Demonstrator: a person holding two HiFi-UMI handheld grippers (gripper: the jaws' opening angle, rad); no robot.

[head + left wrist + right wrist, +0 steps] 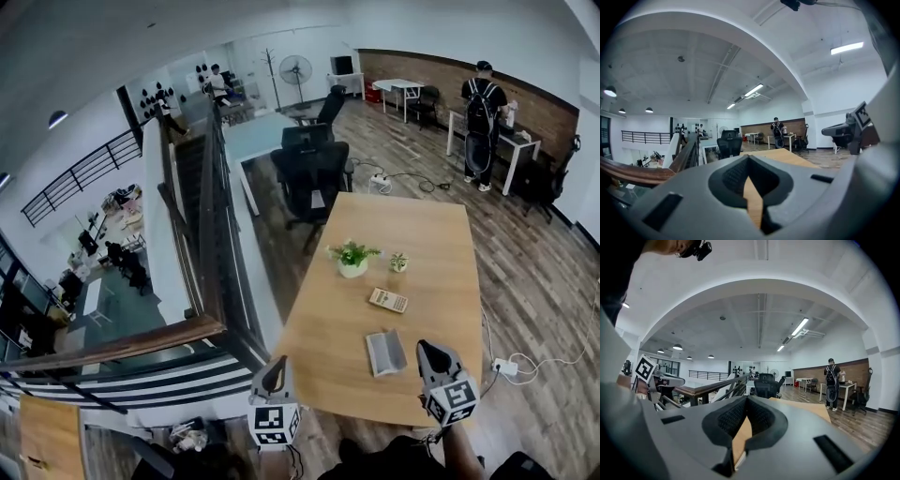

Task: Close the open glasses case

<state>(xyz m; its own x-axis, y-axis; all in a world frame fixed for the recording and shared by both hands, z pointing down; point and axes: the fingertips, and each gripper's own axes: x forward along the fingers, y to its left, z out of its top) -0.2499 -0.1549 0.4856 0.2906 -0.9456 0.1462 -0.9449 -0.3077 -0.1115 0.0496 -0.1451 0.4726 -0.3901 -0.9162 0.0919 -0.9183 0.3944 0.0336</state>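
In the head view a grey glasses case (385,352) lies on the wooden table (412,234) near its front edge; it looks open, with a paler strip along one side. My right gripper (424,346) hovers just right of the case, jaws shut and empty. Off the table's front left corner is my left gripper (277,362), well left of the case, jaws also together with nothing in them. Each gripper view looks level over the table past its own closed jaws, the left gripper (749,159) and the right gripper (746,400); neither shows the case.
A beige flat device (387,300) lies beyond the case, and farther back stand a white potted plant (352,258) and a small pot (398,262). Black office chairs (312,173) stand at the table's far end. A wooden-topped railing (202,225) runs along the left. A person (483,117) stands far off.
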